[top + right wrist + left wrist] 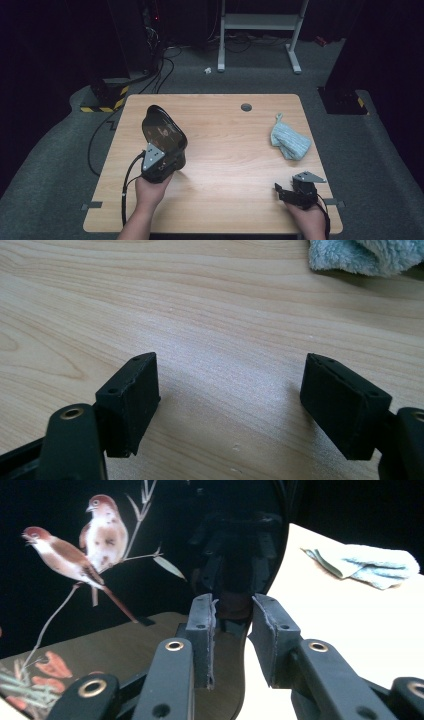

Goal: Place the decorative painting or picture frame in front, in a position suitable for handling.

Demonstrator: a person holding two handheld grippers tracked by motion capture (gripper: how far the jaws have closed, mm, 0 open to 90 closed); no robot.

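Above table (225,150), tray (125,580) rim between jaws

My left gripper (161,150) stands raised over the table's left, jaws nearly together, clamped; my right gripper (290,192) rests low, jaws spread wide.

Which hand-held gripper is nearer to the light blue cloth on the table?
The right. The right hand-held gripper sits at the table's near right edge, just in front of the light blue cloth. The left hand-held gripper is across the table, holding a black plate.
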